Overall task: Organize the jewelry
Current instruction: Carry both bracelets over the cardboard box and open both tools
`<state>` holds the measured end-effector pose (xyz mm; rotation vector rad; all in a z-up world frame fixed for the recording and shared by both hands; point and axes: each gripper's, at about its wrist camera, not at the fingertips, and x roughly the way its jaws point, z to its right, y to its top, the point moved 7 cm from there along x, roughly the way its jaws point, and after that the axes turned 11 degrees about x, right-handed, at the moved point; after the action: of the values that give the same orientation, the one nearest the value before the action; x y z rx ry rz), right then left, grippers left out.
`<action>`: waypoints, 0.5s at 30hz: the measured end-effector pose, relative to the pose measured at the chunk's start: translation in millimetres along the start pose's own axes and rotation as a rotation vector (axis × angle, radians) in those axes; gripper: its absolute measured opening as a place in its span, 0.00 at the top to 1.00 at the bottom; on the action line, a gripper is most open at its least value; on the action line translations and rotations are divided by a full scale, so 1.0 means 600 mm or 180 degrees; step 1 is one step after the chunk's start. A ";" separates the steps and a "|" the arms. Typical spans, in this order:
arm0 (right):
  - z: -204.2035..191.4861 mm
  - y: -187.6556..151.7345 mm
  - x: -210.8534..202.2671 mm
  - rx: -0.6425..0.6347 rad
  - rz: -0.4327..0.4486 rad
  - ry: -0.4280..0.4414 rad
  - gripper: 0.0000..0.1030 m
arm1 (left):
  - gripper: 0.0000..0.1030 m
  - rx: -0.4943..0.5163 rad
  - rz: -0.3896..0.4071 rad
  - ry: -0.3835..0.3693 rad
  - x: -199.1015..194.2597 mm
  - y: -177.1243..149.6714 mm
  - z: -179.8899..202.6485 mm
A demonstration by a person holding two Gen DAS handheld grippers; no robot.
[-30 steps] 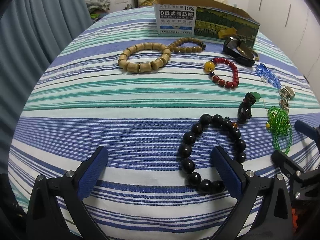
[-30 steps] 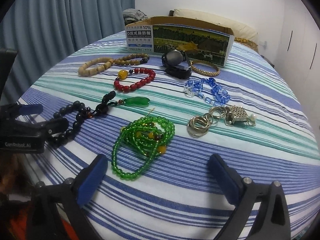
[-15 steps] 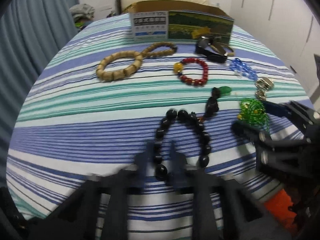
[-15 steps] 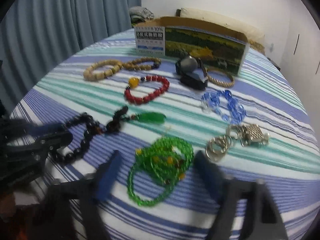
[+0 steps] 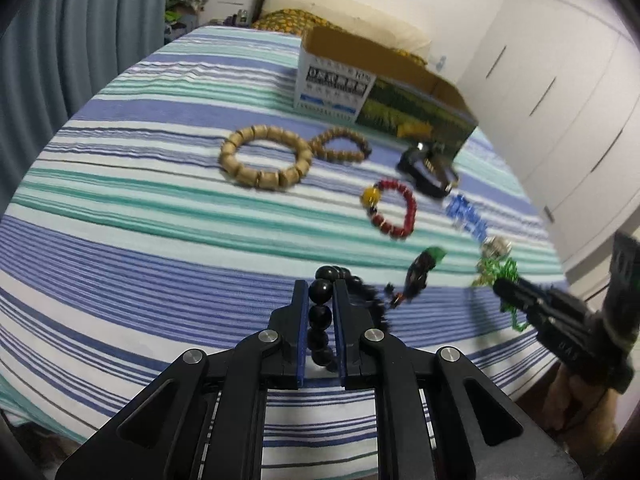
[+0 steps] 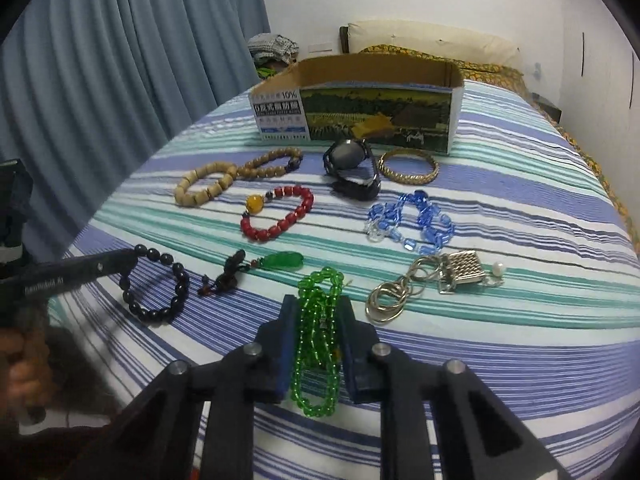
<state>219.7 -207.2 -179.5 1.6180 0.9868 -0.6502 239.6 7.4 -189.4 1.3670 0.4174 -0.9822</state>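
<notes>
Both grippers pinch beads on the striped bed.

The left gripper (image 5: pixel 321 286) is squeezed on the black beads (image 5: pixel 322 312) – the right gripper (image 6: pixel 317 306) is squeezed on the green beads (image 6: pixel 318 344). Only the right view shows the gold bangle (image 6: pixel 409 166) by the box (image 6: pixel 360 108).

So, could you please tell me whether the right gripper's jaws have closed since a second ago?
Yes: the right gripper has closed inward on the green bead necklace.

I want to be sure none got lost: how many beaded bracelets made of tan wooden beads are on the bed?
2. The chunky light wooden bead bracelet lies left of the box; the smaller brown wooden bead bracelet lies right beside it, apparently touching. The cardboard box interior is hidden.
</notes>
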 end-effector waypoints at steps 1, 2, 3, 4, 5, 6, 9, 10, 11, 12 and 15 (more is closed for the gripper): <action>0.000 0.002 -0.004 0.0009 0.0008 0.0013 0.81 | 0.90 -0.0022 0.0015 -0.0039 -0.006 0.005 -0.002; 0.000 0.005 -0.011 0.0030 0.0021 0.0044 0.81 | 0.90 -0.0042 0.0031 -0.0080 -0.012 0.010 -0.003; 0.000 0.008 -0.016 0.0052 0.0030 0.0073 0.81 | 0.90 -0.0066 0.0049 -0.0130 -0.018 0.015 -0.004; 0.000 0.012 -0.022 0.0075 0.0042 0.0105 0.81 | 0.90 -0.0087 0.0068 -0.0176 -0.024 0.020 -0.003; -0.001 0.017 -0.030 0.0079 0.0057 0.0132 0.81 | 0.90 -0.0100 0.0088 -0.0210 -0.030 0.025 -0.003; -0.003 0.022 -0.037 0.0066 0.0079 0.0148 0.81 | 0.90 -0.0102 0.0114 -0.0241 -0.036 0.031 -0.002; -0.008 0.038 -0.055 0.0040 0.0108 0.0200 0.81 | 0.90 -0.0077 0.0181 -0.0261 -0.054 0.050 -0.001; -0.010 0.043 -0.059 0.0041 0.0111 0.0230 0.81 | 0.90 -0.0076 0.0196 -0.0275 -0.061 0.056 -0.002; -0.013 0.050 -0.064 0.0024 0.0129 0.0252 0.81 | 0.90 -0.0071 0.0210 -0.0288 -0.065 0.062 -0.004; -0.015 0.057 -0.069 -0.0013 0.0156 0.0249 0.81 | 0.90 -0.0062 0.0229 -0.0294 -0.070 0.072 -0.005; -0.021 0.069 -0.076 -0.0103 0.0200 0.0233 0.81 | 0.90 -0.0018 0.0280 -0.0253 -0.078 0.094 -0.009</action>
<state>231.4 -210.7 -117.9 1.6473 0.9905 -0.5331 259.1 22.8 -120.4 1.3256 0.2977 -0.9587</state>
